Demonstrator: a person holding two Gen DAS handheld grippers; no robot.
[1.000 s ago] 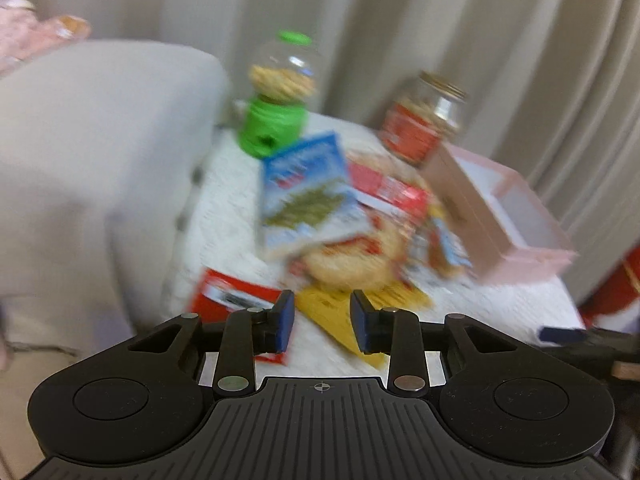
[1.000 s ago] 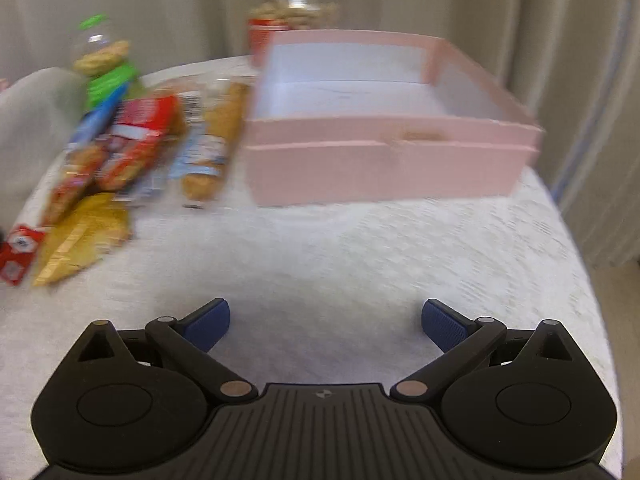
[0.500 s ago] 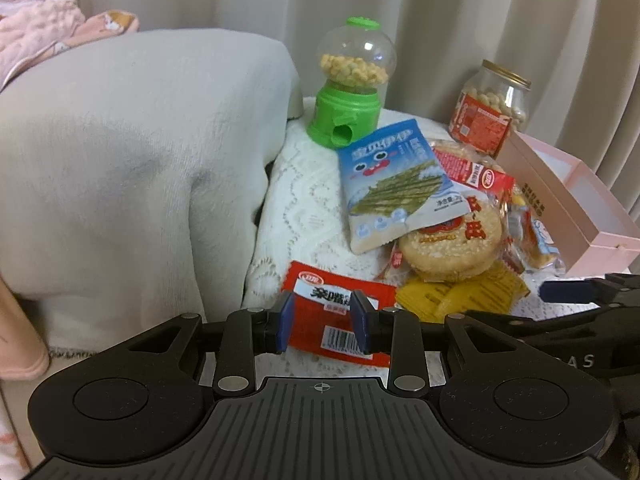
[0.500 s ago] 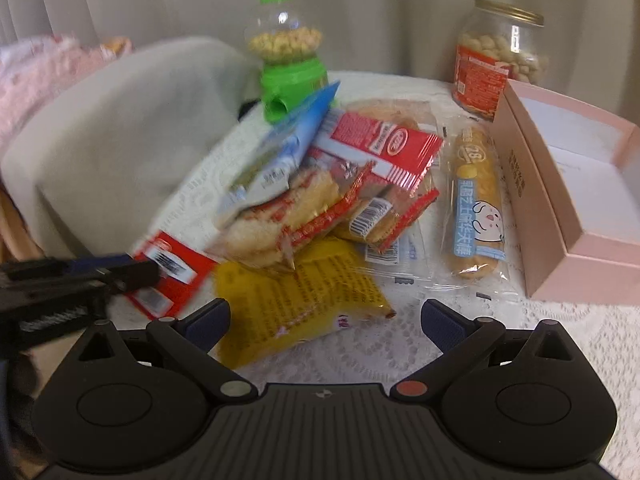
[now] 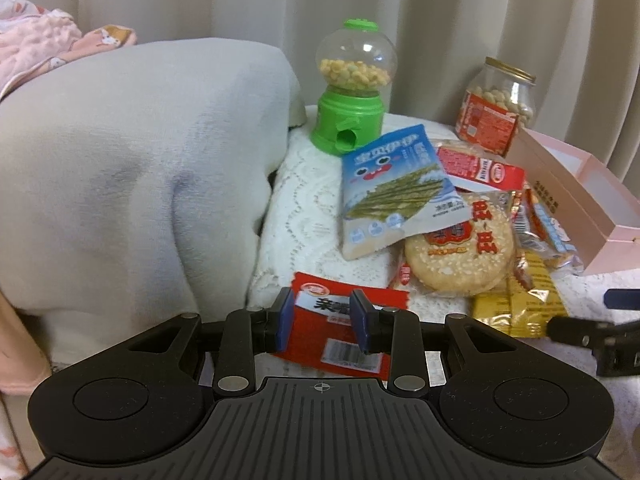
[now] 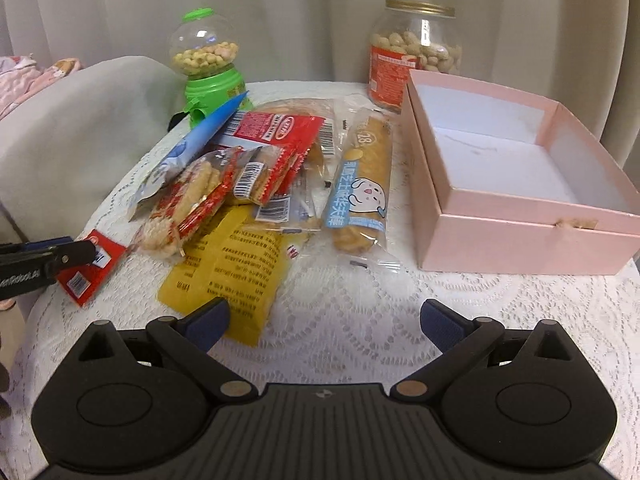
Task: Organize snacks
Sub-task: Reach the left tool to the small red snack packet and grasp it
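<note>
L tongs (image 5: 320,322) part-open astride red packet (image 5: 340,332) at table edge; R tongs (image 6: 324,324) wide, empty, over bare lace (image 6: 360,300)

A round table draped in a white lace cloth (image 6: 352,280) carries a heap of packaged snacks at its left side. A small red packet (image 6: 90,268) lies at the table's left edge, a yellow packet (image 6: 228,264) just beside it, and a long bread stick in clear wrap (image 6: 362,192) nearer the middle. An open pink box (image 6: 520,240) sits at the right. A green candy dispenser (image 6: 210,76) and a peanut jar (image 6: 408,52) stand at the back.
</note>
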